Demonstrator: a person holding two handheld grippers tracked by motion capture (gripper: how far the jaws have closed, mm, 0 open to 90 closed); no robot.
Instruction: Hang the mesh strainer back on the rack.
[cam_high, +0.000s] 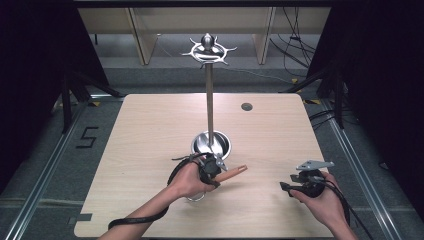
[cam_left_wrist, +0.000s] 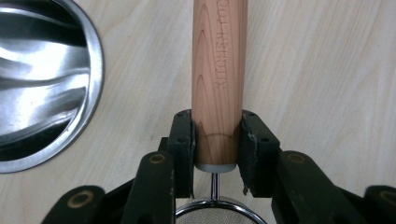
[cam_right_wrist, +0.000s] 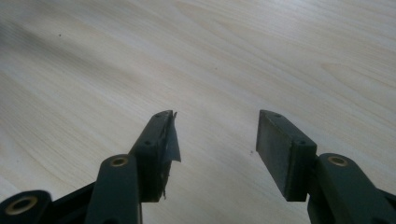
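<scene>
Strainer (cam_left_wrist: 217, 212): wooden handle (cam_left_wrist: 218, 84), mesh bowl.

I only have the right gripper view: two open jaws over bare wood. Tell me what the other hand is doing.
Observer: The left gripper is shut on a wooden handle, pads pressed on both sides near its lower end.
Operator: Say what the handle belongs to.
Observer: A strainer; its mesh rim shows just below the jaws in the left gripper view.
Operator: Give me what stands near it.
Observer: A steel bowl-shaped base with a tall pole rising to a ring of hooks; the base sits just beyond the left hand.
Operator: Place my gripper against that.
Observer: Your right gripper is low over the table, apart from the strainer.
</scene>
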